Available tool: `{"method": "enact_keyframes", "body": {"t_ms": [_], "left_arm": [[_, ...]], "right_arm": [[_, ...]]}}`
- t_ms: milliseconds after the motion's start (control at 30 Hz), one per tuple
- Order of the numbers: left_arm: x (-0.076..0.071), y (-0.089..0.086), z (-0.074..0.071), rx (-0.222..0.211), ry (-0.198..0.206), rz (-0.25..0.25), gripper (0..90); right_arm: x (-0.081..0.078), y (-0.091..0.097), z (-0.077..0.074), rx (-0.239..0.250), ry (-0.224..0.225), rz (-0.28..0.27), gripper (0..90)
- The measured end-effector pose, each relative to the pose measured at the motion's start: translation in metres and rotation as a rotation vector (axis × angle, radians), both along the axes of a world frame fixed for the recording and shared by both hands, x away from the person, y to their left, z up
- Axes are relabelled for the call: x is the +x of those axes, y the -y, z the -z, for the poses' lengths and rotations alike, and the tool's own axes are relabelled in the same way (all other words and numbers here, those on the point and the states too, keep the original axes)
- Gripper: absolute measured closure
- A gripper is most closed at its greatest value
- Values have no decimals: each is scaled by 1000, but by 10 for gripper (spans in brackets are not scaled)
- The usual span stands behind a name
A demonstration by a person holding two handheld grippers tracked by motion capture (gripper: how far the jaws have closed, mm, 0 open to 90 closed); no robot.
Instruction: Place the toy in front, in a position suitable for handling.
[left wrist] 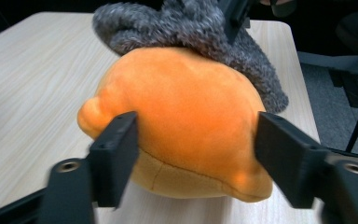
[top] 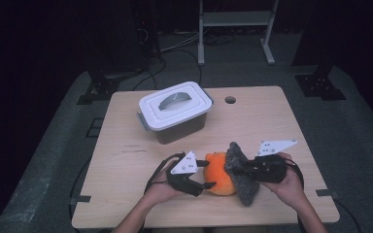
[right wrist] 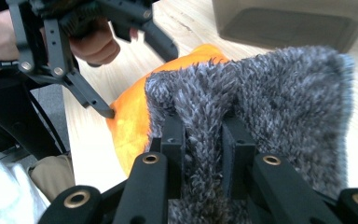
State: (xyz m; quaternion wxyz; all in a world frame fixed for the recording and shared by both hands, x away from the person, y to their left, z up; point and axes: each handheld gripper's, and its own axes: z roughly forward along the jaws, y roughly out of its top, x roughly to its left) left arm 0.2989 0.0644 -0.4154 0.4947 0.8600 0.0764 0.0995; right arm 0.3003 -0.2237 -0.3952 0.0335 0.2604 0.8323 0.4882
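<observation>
The right tool (top: 241, 171) is clamped on the one grey fuzzy cloth (right wrist: 279, 102) draped against the single orange plush (left wrist: 182, 121), which sits on the desk (top: 126, 160) between the left tool's (top: 208, 174) half-closed jaws, their pads at its sides. If the cloth is tugged before that grip firms up, the soft plush could roll free (one lidded bin (top: 175, 110) waits behind).

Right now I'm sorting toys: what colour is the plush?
Orange plush, paler tan underneath; clearest in the left gripper view.

Black grippers (top: 209, 174) — brass screw eyes, grey dotted plates.
</observation>
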Motion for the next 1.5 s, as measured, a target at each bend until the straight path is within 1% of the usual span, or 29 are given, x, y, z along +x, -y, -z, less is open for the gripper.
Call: {"method": "enact_keyframes", "body": {"t_ms": [33,67,133,167,200,233,267,300,333,433,533,633,700,733,767,833,867,933,1000,1033,1100,1167,1233,1267,1333,1367,1400,1467,1500], "left_arm": [[0,1,-1,4,9,-1,350],[-1,2,-1,-7,9,-6,362],[-1,5,-1,-12,15,-14,371],[-1,6,-1,-14,16,-21,372],[-1,8,0,-11,17,-27,372],[-1,8,0,-7,20,-34,372],[0,8,1,-1,19,-41,373],[1,7,1,2,15,-48,375],[2,7,1,3,11,-54,380],[4,8,0,-9,4,-64,381],[6,8,0,-20,-2,-66,367],[5,11,0,-21,-5,-54,347],[4,13,-1,-25,-3,-47,346],[3,13,-1,-15,5,-51,344],[4,13,-1,-12,9,-52,343],[5,11,0,-10,5,-63,344],[5,10,0,-10,0,-70,345],[6,9,0,-11,-9,-73,345],[6,10,1,-9,-11,-60,345],[5,10,1,-7,-9,-48,346],[4,11,1,-4,-2,-32,347],[3,12,1,-2,0,-19,347],[3,11,1,-1,-4,-17,344],[4,10,0,-5,-11,-20,335],[5,9,-3,-18,-28,-38,286],[6,8,-4,-23,-31,-43,256],[6,8,-5,-34,-33,-47,248],[5,10,-6,-24,-32,-53,247],[5,10,-4,-9,-25,-53,253]], "right_arm": [[-2,-1,-4,-3,7,-2,734],[-4,-3,-7,-3,23,-8,734],[-9,-11,-15,14,45,-33,734],[-12,-16,-18,6,60,-45,734],[-13,-21,-19,-5,72,-53,734],[-15,-26,-19,-39,85,-65,733],[-15,-29,-17,-65,94,-65,734],[-15,-30,-14,-80,96,-64,734],[-14,-29,-12,-84,97,-64,734],[-13,-19,-9,-106,84,-61,733],[-13,-9,-8,-136,74,-46,733],[-13,-9,-11,-99,68,-40,729],[-13,-13,-13,-59,68,-37,725],[-13,-17,-14,-60,72,-44,724],[-14,-21,-14,-78,85,-49,725],[-14,-21,-12,-81,84,-55,727],[-14,-20,-11,-80,78,-60,728],[-14,-16,-8,-102,70,-69,730],[-13,-11,-6,-109,39,-80,730],[-14,-10,-7,-111,36,-80,730],[-13,-6,-12,-76,38,-65,730],[-10,-3,-15,-43,53,-29,730],[-6,-1,-16,-42,60,1,730],[-5,-1,-14,-50,56,1,730],[-5,-3,-9,-51,46,-10,730],[-6,-5,-6,-44,35,-18,731],[-6,-5,-5,-38,27,-30,731],[-9,-10,-2,-39,5,-71,732],[-10,-13,0,-46,-5,-96,731]]}}
